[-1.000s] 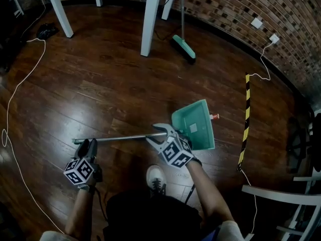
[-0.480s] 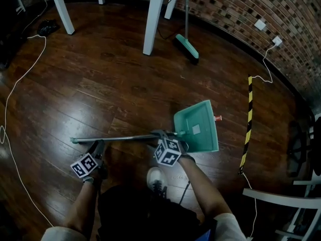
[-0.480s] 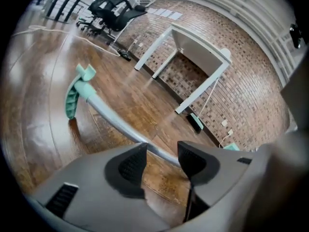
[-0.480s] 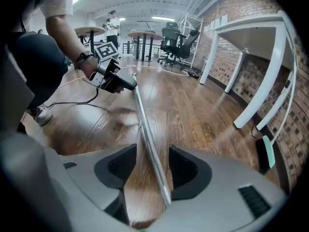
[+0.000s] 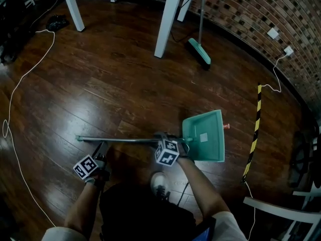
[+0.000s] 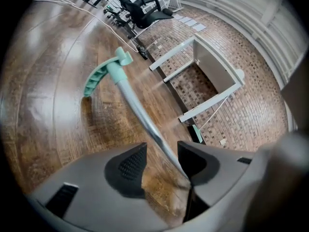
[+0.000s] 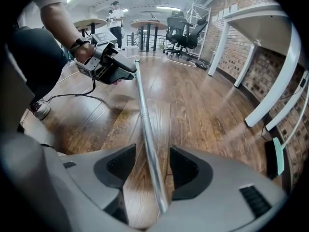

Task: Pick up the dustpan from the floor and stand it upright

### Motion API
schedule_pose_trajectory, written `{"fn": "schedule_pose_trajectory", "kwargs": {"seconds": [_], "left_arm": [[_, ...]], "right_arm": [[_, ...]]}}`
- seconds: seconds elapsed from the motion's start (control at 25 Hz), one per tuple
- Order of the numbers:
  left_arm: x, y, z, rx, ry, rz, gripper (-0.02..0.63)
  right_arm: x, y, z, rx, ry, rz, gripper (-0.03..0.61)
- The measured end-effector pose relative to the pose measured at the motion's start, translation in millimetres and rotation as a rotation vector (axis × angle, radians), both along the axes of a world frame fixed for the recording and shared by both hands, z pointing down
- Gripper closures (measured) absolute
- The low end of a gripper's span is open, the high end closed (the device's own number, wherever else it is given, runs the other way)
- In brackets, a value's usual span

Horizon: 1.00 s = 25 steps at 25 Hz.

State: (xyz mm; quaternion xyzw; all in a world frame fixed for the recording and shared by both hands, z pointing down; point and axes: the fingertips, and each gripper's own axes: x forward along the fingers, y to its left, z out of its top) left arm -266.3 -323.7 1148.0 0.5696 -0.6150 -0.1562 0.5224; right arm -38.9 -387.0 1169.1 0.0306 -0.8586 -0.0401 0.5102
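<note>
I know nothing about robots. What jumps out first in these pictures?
A teal dustpan lies on the dark wooden floor at centre right, its long metal handle stretching left. Astride that handle sit the left hand-held gripper and the right hand-held gripper, each bearing a marker cube; the right one's jaws have just been opening, the handle between them. A teal broom stands by the brick wall at top.

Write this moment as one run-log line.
dustpan: lying on floor | left tool: open around handle | right tool: just been opening, handle between
</note>
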Motion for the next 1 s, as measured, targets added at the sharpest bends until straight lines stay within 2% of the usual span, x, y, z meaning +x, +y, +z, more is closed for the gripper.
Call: {"fn": "schedule_pose_trajectory", "kwargs": {"seconds": [0.4,0.52,0.6,0.72,1.0], "left_arm": [[-16.9,-25.0,15.9,0.026,0.040,-0.046,0.400],[-16.9,-28.3,16.6,0.023,0.039,-0.049,0.406],[-17.3,-30.9,15.5,0.027,0.045,-0.052,0.455],[-19.6,-28.1,15.1,0.022,0.068,-0.078,0.457],[-19.3,-27.6,1.4,0.051,0.121,-0.097,0.476]], "right_arm": [[-2.9,0.0,26.8,-0.020,0.047,-0.039,0.348],[-0.4,-2.0,34.3,0.004,0.087,-0.062,0.397],[0.8,-5.6,36.0,0.016,0.111,-0.076,0.432],[-1.8,-0.1,36.5,0.018,0.123,-0.133,0.473],[-1.1,0.5,30.2,0.064,0.120,-0.136,0.485]]}}
